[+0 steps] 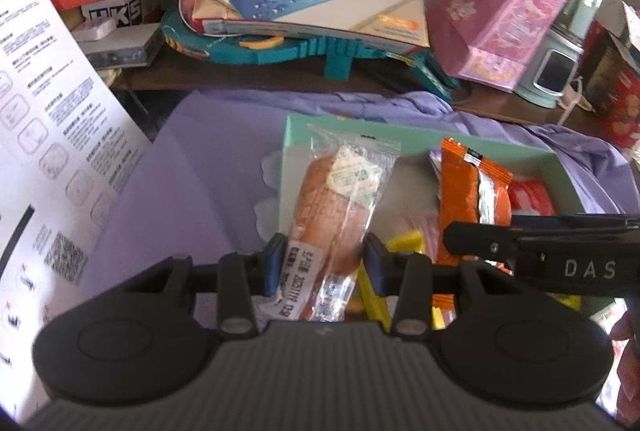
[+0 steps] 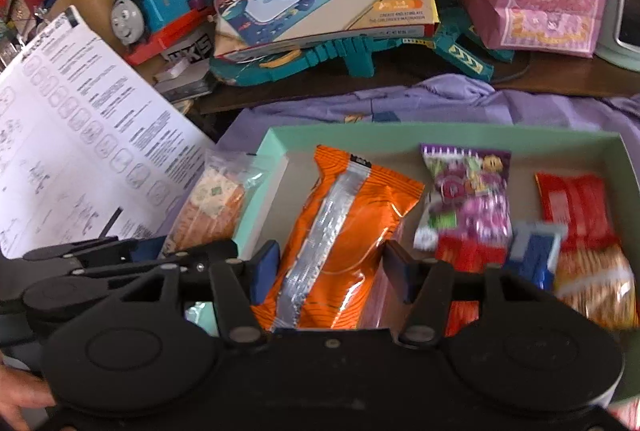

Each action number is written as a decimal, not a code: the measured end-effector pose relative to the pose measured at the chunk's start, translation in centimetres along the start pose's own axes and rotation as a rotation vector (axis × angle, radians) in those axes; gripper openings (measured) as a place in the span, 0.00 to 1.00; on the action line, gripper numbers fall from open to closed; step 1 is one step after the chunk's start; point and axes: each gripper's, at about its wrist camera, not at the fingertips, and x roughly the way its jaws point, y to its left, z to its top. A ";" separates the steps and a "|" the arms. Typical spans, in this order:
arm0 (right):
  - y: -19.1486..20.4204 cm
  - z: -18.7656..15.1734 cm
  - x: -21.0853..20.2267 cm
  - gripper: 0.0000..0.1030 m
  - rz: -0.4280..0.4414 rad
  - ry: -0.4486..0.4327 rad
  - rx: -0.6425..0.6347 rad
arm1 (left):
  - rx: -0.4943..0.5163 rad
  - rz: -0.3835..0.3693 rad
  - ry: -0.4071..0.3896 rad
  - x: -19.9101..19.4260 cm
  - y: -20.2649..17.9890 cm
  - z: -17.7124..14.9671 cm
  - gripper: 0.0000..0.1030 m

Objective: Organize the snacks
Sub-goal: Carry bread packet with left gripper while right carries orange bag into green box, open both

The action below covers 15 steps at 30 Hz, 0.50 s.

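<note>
Left gripper (image 1: 325, 263): clamped on a clear-wrapped bread roll (image 1: 340, 215), brown, white label.
Right gripper (image 2: 326, 271): clamped on an orange packet (image 2: 340, 231), silver seam up.

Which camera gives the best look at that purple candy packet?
The right wrist view: the purple candy packet lies in full sight inside the green box. The left wrist view shows only a sliver of it behind the orange packet.
</note>
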 end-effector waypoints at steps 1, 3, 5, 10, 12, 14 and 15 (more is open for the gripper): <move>-0.2 0.6 0.6 0.55 -0.004 0.000 0.003 | 0.001 0.003 -0.001 0.5 0.1 0.4 0.39; -0.6 1.5 1.5 0.55 -0.006 -0.004 0.011 | 0.007 0.011 -0.003 1.5 0.1 1.3 0.39; -1.1 2.5 2.4 0.55 -0.010 -0.010 0.017 | 0.016 0.019 -0.003 2.3 0.1 1.9 0.39; -1.8 3.6 3.6 0.55 -0.017 -0.011 0.032 | 0.026 0.027 -0.004 3.9 -0.2 3.3 0.39; -1.9 3.9 4.3 0.55 -0.019 -0.006 0.032 | 0.026 0.037 -0.002 4.5 -0.3 3.6 0.39; -2.1 4.1 5.0 0.55 -0.014 0.002 0.042 | 0.027 0.046 0.006 5.2 -0.4 3.9 0.40; -2.2 4.2 5.4 0.55 -0.010 0.006 0.050 | 0.027 0.050 0.010 5.4 -0.4 4.0 0.40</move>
